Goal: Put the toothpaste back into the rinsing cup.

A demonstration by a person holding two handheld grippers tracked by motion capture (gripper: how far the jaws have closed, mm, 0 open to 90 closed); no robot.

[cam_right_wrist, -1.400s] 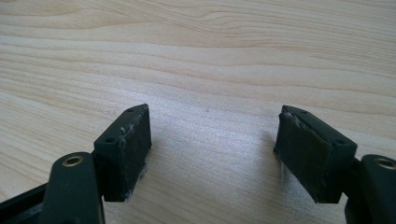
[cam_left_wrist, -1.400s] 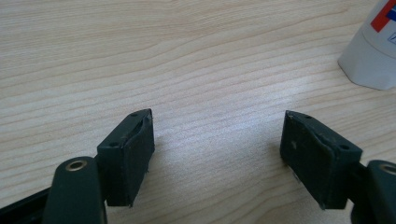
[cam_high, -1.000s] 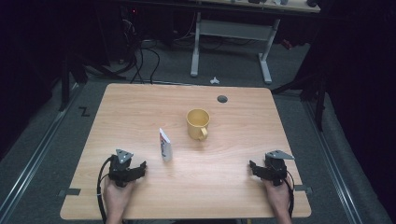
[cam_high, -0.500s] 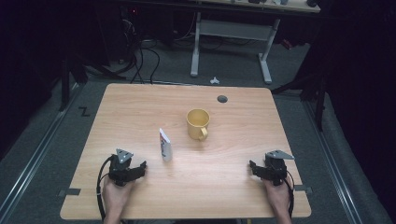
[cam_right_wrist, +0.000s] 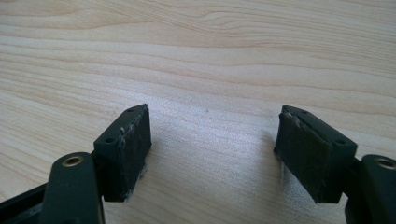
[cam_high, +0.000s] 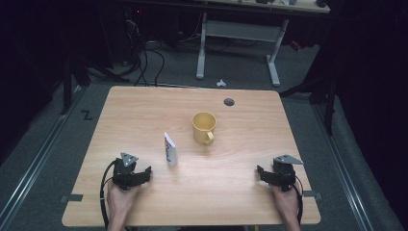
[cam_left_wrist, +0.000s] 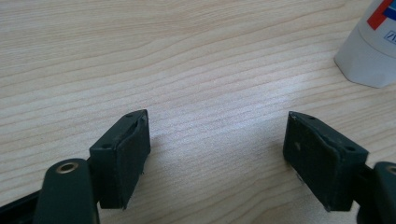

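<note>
A yellow mug [cam_high: 204, 127] stands upright near the middle of the wooden table [cam_high: 144, 110], its handle toward the front. A white tube with red and blue print [cam_high: 170, 149] stands just left of it; its base shows in the left gripper view as the white tube [cam_left_wrist: 371, 46] at the top right. My left gripper [cam_high: 144, 174] rests on the table at the front left, open, a short way left of the tube. My right gripper [cam_high: 262, 174] rests at the front right, open. In both gripper views, left gripper [cam_left_wrist: 217, 144] and right gripper [cam_right_wrist: 212, 140], only bare wood lies between the jaws.
A dark round cable hole [cam_high: 229, 102] sits in the table's far right part. Behind the table stands a grey desk frame [cam_high: 238, 33], with cables on the dark floor. Tape marks lie at the table's front corners.
</note>
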